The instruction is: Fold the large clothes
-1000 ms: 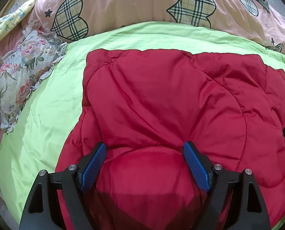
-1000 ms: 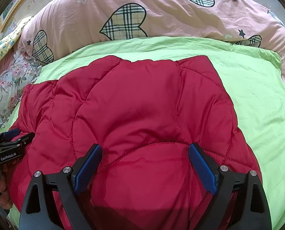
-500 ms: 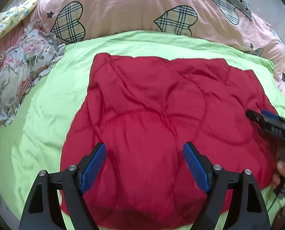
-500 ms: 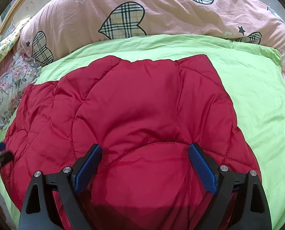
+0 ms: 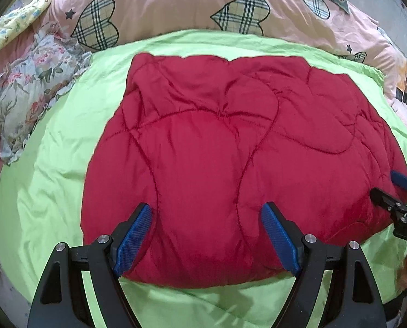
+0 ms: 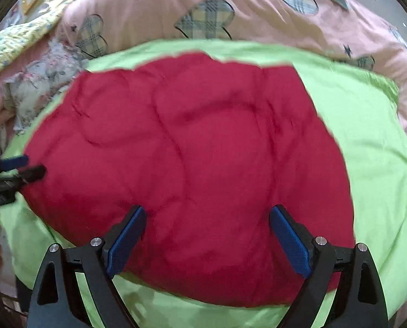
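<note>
A bed is covered by a lime-green sheet (image 5: 53, 164), with a pink heart-print duvet (image 5: 176, 2) bunched along its far side and a floral pillow (image 5: 25, 93) at the left. The red quilted jacket (image 5: 217, 150) lies folded at mid-sheet. The left tool (image 5: 207, 235) and right tool (image 6: 207, 242) hover released above its near edge.

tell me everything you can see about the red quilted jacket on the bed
The red quilted puffer jacket looks like smooth, slightly shiny padded fabric stitched in curved lines that make puffy panels. It lies flat as a compact, roughly rectangular bundle with rounded, bulging edges; no sleeves, zip or collar show. It rests on the lime green sheet, which shows all around it, short of the pink heart-print duvet. The left gripper and right gripper hover open over its near edge; no fingers visibly pinch it.
</note>
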